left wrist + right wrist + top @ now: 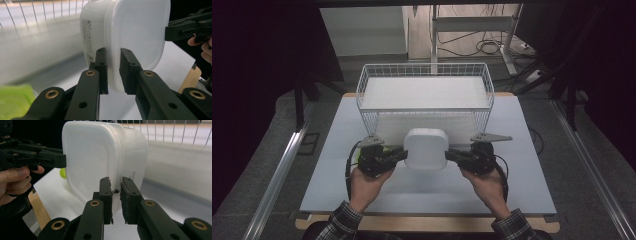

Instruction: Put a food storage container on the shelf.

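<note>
The white plastic container [426,148] has rounded corners and a flat lid (the lid is slightly wider than the body and makes a thin rim around it). The plastic is milky and a little translucent. A small printed label [89,42] is on one side wall. The container is held above the table [337,165], with its lid facing up, near the middle between the left and right edges, just in front of the wire basket [362,85] at the back edge.
</note>
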The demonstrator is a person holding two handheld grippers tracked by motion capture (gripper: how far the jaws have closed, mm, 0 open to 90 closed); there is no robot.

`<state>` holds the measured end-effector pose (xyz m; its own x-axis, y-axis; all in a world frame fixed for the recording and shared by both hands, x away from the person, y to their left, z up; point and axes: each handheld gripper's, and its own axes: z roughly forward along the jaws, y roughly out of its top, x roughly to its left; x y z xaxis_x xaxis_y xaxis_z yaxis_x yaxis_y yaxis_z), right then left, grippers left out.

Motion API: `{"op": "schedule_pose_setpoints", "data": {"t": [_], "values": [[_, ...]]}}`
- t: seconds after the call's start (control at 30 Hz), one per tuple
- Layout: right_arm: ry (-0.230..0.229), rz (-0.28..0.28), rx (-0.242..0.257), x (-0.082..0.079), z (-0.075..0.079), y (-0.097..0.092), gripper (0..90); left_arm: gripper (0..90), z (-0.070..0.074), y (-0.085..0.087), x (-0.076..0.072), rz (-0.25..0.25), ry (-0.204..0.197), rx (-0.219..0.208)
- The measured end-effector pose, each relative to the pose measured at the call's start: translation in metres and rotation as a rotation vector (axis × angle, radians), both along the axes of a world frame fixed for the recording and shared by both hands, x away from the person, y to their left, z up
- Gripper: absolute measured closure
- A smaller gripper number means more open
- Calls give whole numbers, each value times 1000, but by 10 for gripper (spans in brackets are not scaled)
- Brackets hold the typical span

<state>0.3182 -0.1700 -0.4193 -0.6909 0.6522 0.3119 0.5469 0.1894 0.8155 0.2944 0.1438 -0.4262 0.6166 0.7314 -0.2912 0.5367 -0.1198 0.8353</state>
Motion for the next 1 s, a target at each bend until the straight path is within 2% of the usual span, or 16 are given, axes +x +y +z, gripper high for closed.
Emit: {"op": "schedule_pose_setpoints", "data": {"t": [0.27,0.7,1.0], "values": [[-37,2,6,16,32,2,796,781,31,3,16,5,-43,-5],[-70,9,25,48,81,12,794,783,79,13,41,22,-83,-19],[-71,-4,19,66,97,16,792,784,91,14,57,37,-77,-23]]}}
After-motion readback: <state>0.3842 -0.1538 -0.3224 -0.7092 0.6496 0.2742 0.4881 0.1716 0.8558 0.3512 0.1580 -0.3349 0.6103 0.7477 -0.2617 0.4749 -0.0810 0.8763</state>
